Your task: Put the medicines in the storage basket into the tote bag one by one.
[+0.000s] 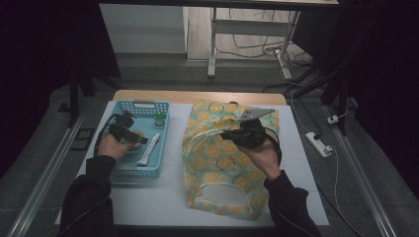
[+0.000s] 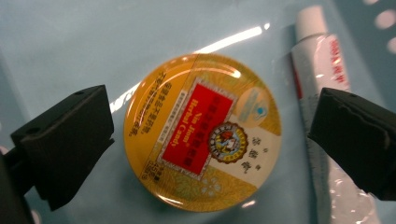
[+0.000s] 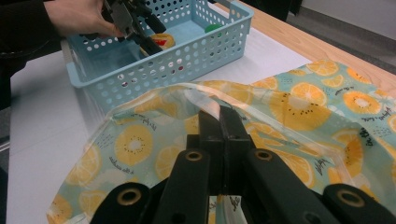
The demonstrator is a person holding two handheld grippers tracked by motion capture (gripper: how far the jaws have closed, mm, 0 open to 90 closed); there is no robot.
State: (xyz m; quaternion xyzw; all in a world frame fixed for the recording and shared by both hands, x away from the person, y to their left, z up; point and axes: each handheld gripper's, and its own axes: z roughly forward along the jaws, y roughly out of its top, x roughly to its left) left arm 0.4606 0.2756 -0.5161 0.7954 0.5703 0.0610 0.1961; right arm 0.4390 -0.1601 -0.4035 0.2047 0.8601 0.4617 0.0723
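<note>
A round yellow candy tin with a red label lies flat on the floor of the blue basket. My left gripper hangs just over the tin, open, with one black jaw on each side of it and neither touching it. In the high view this left gripper reaches into the basket's middle. A fabric bag printed with orange slices lies on the white mat. My right gripper is shut on the bag's rim and holds the mouth lifted; the high view shows the right gripper over the bag's upper half.
A white tube lies beside the tin, seen in the high view as a white tube at the basket's right. A small green-lidded jar stands in its far corner. The table's wooden far edge runs behind. A power strip lies on the floor.
</note>
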